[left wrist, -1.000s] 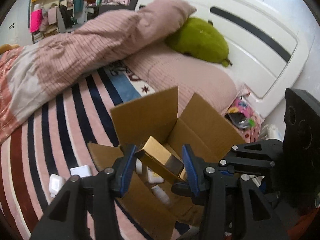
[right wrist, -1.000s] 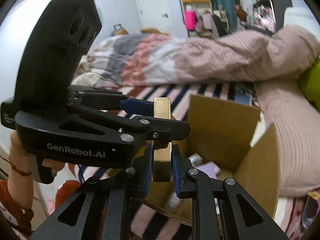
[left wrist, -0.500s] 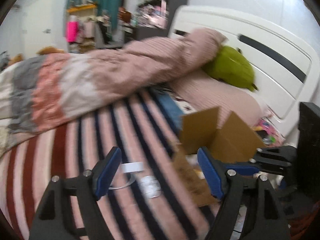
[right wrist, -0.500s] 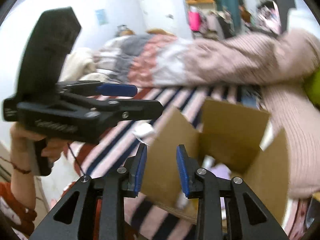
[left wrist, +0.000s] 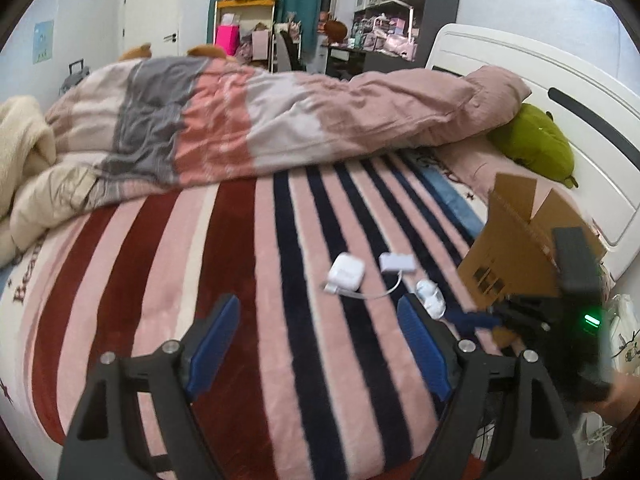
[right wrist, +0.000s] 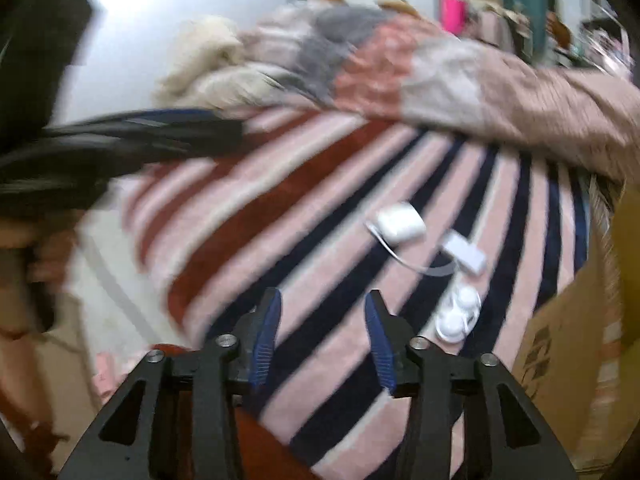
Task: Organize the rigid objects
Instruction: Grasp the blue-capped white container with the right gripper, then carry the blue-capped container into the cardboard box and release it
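Note:
On the striped blanket [left wrist: 248,264] lie a white charger block [left wrist: 346,274], a white adapter [left wrist: 397,261] joined to it by a cable, and a small white two-lobed case [left wrist: 430,299]. The same three show in the right wrist view: charger [right wrist: 401,222], adapter [right wrist: 466,252], case [right wrist: 458,314]. An open cardboard box [left wrist: 520,240] stands to their right. My left gripper [left wrist: 320,340] is open and empty, short of the items. My right gripper [right wrist: 322,336] is open and empty, left of the case; it also shows in the left wrist view [left wrist: 472,318].
A bunched duvet [left wrist: 260,120] lies across the far side of the bed. A green plush [left wrist: 534,146] rests at the white headboard [left wrist: 568,120]. The bed's near edge and floor [right wrist: 108,280] are at the left of the right wrist view, which is blurred.
Both grippers held a gold box over the cardboard box a second ago; both have let go and opened. Both have swung left, away from the box, toward the white items.

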The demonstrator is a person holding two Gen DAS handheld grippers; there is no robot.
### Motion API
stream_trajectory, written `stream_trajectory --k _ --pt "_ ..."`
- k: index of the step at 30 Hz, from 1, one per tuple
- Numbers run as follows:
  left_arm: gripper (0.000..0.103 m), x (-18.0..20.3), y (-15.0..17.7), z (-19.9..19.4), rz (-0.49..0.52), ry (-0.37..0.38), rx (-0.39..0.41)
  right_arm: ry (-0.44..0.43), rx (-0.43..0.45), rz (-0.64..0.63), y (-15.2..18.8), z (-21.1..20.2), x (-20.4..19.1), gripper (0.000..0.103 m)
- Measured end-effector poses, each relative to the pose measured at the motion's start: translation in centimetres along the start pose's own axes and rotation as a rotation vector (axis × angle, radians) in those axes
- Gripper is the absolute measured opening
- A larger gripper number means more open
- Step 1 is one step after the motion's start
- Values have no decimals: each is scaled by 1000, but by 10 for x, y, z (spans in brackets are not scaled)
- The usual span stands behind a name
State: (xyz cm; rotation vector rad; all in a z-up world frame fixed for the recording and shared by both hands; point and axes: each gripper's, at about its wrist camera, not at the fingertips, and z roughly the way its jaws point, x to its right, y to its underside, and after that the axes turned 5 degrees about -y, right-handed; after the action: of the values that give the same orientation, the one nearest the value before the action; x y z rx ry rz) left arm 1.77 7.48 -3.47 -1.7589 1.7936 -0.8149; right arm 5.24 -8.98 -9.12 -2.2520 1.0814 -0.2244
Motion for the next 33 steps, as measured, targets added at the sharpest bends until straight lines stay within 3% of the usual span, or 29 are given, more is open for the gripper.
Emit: stream_trajectory --k 5,10,11,12,14,15,25,33 --pt "79 -17 16 17 -22 6 -31 240 -10 97 13 37 36 49" --pt "79 -26 17 26 -42 17 -43 313 -43 124 16 58 62 49" --pt "79 -26 17 27 -44 19 -44 309 -37 121 17 60 63 44" --pt "79 -25 17 28 -45 21 -45 299 -28 119 17 60 64 17" --pt "79 -23 16 29 -43 25 -46 292 -20 103 17 59 63 16" --pt "79 -21 15 29 -41 29 -46 281 -18 79 17 58 60 11" --pt "79 1 10 19 -19 88 -45 81 60 -31 10 27 21 11" --pt "78 34 -21 7 -12 286 -20 -98 174 -111 -12 -31 -12 11"
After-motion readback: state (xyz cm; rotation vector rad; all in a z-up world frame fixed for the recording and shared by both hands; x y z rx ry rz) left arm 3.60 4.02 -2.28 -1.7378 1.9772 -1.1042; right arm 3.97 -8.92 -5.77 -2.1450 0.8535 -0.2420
